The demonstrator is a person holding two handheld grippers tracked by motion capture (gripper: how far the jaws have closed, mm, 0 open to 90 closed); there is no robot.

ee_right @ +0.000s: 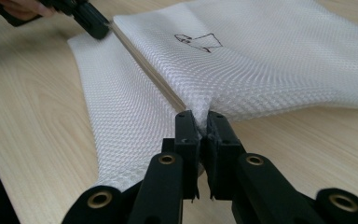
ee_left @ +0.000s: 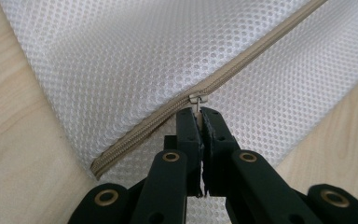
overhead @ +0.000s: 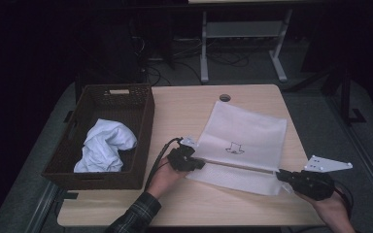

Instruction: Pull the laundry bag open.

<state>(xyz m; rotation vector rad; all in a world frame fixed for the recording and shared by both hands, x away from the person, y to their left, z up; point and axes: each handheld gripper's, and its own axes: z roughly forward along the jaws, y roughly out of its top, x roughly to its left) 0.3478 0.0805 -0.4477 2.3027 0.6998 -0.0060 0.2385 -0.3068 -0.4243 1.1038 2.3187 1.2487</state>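
Light wood table (overhead: 184, 109), two things lying on it.

Table top pale, wood-grained, rounded corners, with a small round cable hole (overhead: 225, 97) near the far edge. At the left side sits a dark brown woven basket (overhead: 144, 121), its near corner close to the table's front edge; a crumpled white cloth (overhead: 106, 145) lies inside it. Right of centre a white mesh laundry bag (overhead: 245, 128) lies flat on the wood, well apart from the basket, a tan zipper (overhead: 238, 166) running across its near part and a small dark drawing (overhead: 234, 148) printed on top.
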